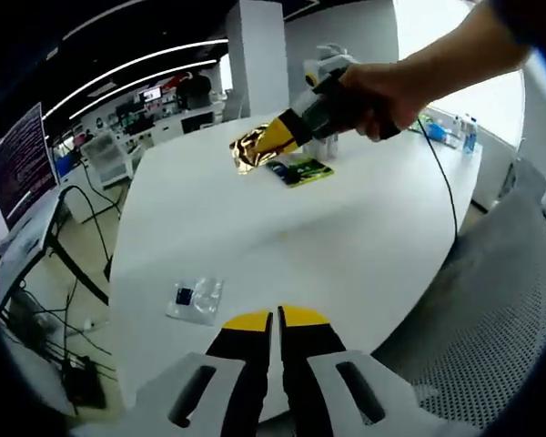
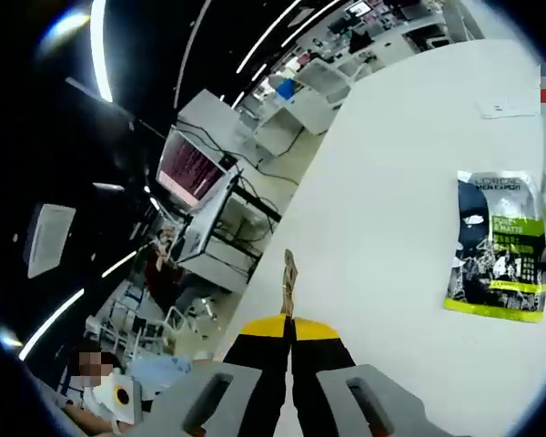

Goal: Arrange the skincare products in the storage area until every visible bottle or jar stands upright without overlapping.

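Left hand-held gripper (image 1: 275, 320) is hovering with jaws nearly closed, empty, above the white tabletop (image 1: 346, 246). Just left, a small clear sachet (image 1: 196, 299) is lying. Far off, the right hand-held gripper (image 2: 289, 324) is pinching a shiny gold foil sachet (image 1: 255, 146) beside a dark green-and-black sachet (image 2: 500, 246) lying flat.

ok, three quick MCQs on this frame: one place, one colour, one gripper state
1. Where is the green and black sachet?
A. flat on the white table
B. on the floor
C. in the left gripper

2. What colour is the packet in the right gripper?
A. blue
B. gold
C. red

3. The left gripper is:
A. shut, empty
B. open wide
C. shut on a bottle

Answers: 1 A, it lies flat on the tabletop; 2 B, shiny gold foil shows between the jaws; 3 A, jaws meet with nothing between.
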{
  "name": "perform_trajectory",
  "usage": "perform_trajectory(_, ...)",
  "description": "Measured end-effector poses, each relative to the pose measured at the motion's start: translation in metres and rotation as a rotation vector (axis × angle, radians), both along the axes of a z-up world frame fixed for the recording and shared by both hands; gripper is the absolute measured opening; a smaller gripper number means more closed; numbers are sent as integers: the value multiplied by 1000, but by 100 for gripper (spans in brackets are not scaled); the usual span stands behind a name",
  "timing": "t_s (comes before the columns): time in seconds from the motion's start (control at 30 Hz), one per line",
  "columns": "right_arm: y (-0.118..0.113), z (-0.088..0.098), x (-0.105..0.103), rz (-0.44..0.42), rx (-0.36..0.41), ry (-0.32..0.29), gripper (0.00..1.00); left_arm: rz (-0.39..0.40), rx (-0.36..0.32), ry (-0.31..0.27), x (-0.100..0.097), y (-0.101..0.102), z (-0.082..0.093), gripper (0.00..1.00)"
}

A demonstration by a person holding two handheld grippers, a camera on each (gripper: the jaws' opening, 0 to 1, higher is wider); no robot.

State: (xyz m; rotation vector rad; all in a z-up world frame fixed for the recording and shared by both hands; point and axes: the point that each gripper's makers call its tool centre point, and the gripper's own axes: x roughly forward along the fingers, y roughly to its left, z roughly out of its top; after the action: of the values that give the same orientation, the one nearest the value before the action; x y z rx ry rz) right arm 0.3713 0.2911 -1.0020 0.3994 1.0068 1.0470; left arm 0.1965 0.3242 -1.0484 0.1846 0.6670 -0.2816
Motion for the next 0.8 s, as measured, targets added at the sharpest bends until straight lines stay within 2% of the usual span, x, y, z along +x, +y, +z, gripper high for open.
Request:
perform_trajectory(0.1, 4, -5, 12, 73, -75, -27, 0, 5, 38, 7, -1, 5, -3, 0)
perform_trajectory(0.2, 5, -7, 27, 49, -92, 18, 0, -14, 51, 13, -2, 2, -4, 0)
perform_trajectory(0.33, 2, -13, 42, 39, -143, 17, 0, 0, 54, 17, -2, 6, -4, 0)
perform_trajectory(0.47, 3, -22, 56, 2, -175, 74, 0, -6, 65, 19, -3, 6, -6, 0)
perform_trajectory(0.67, 0, -33, 84, 5, -266, 66, 0, -5, 75, 28, -3, 8, -8, 0)
perform_trajectory(0.8, -4, -40, 95, 33, -324, 73, 0, -10, 82, 30, -4, 8, -8, 0)
